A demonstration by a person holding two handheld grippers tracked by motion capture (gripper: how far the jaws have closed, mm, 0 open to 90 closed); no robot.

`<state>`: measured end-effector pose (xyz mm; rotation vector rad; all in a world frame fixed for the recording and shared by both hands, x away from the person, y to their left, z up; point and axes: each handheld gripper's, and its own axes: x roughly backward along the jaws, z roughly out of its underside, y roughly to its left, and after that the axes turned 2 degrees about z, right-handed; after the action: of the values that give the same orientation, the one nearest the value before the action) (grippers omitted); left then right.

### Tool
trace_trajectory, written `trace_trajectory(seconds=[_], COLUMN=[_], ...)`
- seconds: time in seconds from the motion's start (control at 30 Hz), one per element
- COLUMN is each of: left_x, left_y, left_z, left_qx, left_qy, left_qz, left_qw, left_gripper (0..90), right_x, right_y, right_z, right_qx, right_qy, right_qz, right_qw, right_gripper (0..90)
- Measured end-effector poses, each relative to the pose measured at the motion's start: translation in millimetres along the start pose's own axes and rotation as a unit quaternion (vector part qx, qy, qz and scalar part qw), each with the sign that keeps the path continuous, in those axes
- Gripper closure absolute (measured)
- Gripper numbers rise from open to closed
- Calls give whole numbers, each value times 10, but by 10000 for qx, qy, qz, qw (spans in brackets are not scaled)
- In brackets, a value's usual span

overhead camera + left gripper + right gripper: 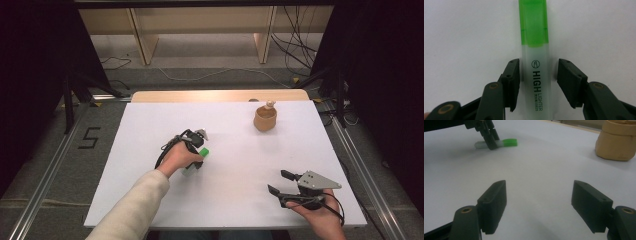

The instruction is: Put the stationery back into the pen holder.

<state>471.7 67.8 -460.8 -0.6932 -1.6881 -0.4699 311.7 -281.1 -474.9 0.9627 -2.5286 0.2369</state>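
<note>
A highlighter (pixel 536 82) with a green cap and a frosted barrel lies flat on the white table (pixel 235 150), left of the middle (pixel 199 159). My left gripper (pixel 538 72) points down over it, one jaw on each side of the barrel. The left jaw sits close against the barrel and a narrow gap remains at the right jaw, so it is open. In the right gripper view the left gripper (pixel 489 138) stands over the highlighter (pixel 504 143). My right gripper (pixel 278 181) rests near the front right edge, jaws wide apart (pixel 537 192) with nothing between them.
A tan wooden cup (pixel 265 119) with a small pale object sticking out stands at the back right of the table, also in the right gripper view (pixel 617 142). Metal rails and dark floor run along both table sides.
</note>
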Motion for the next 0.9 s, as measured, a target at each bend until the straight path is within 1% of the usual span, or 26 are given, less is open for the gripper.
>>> trace_trajectory(seconds=[0.27, 0.43, 0.77, 0.9], left_x=[-1, 0, 5, 6], left_y=[-16, -13, -25, -22], left_z=[-8, -12, -15, -15], left_qx=[-23, -8, 54, 79], left_qy=[23, 45, 48, 54], left_qz=[-50, -43, -58, -52], left_qw=[10000, 10000, 10000, 9999], left_gripper=[546, 558, 657, 660], right_x=[-3, -3, -2, -2], right_y=[2, 2, 6, 3], right_z=[1, 0, -1, -1], right_qx=[-1, 9, 5, 15], right_qy=[9, -9, -6, -14], right_qz=[-2, -12, -14, -15], right_qw=[10000, 10000, 10000, 10000], right_gripper=[291, 291, 291, 291])
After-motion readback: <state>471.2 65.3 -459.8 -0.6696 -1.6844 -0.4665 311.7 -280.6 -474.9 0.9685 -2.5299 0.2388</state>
